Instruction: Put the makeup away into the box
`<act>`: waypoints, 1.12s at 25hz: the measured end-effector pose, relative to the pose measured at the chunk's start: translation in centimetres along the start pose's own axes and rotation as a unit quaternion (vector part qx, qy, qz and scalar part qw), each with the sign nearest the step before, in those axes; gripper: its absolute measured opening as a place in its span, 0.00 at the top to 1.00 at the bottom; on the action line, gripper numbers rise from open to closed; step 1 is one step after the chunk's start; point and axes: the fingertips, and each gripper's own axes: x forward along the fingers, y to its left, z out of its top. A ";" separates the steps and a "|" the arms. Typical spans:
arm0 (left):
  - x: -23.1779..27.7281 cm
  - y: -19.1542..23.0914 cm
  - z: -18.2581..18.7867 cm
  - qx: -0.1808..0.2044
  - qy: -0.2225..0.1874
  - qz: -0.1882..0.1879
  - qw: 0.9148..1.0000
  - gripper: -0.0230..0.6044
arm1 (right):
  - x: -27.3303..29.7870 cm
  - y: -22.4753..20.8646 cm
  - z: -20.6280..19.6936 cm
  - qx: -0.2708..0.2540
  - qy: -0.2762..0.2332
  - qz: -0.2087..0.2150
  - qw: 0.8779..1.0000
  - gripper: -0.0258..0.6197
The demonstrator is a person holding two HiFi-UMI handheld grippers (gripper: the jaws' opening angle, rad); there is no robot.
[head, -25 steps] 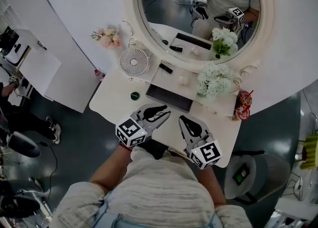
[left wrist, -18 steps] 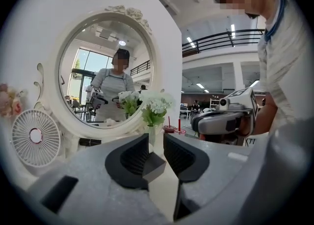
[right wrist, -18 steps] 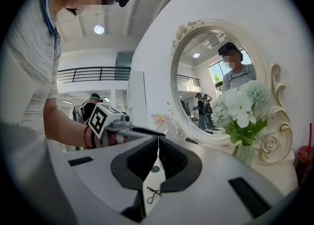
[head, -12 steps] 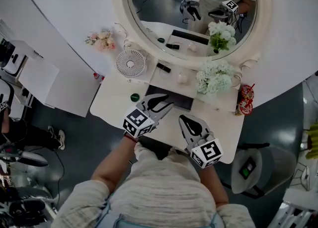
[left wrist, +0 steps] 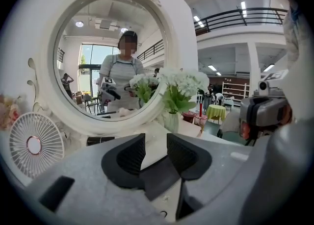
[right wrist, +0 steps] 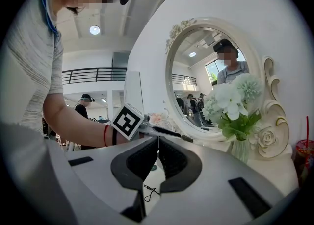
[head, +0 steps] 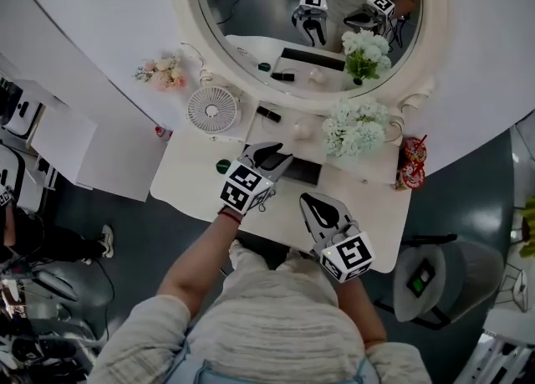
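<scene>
Big open hall, staged dressing corner: white vanity table (head: 188,181), round mirror (head: 251,14) (mezzanine railing (left wrist: 235,17) behind).

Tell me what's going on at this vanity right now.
A person at the white vanity table holds a gripper in each hand. The left gripper is out over the dark flat box; its jaws have just been opening, with nothing between them. The right gripper sits shut and empty near the front edge. A black tube and a small green item lie on the table.
</scene>
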 end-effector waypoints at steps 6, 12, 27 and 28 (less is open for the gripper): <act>2.5 1.3 -0.8 -0.002 0.037 0.030 0.999 0.76 | -0.1 -0.8 -0.3 0.003 0.002 -0.003 1.000 0.94; 4.2 2.6 -2.1 -0.009 0.072 0.050 0.996 0.76 | -0.2 -1.2 -0.5 0.006 0.003 -0.003 1.000 0.94; 6.5 3.5 -3.4 -0.002 0.116 0.064 0.991 0.86 | -0.9 -1.9 -0.9 0.009 0.008 -0.016 1.000 0.94; 6.5 3.5 -3.4 -0.001 0.117 0.065 0.991 0.87 | -1.0 -2.0 -1.0 0.009 0.008 -0.017 1.000 0.94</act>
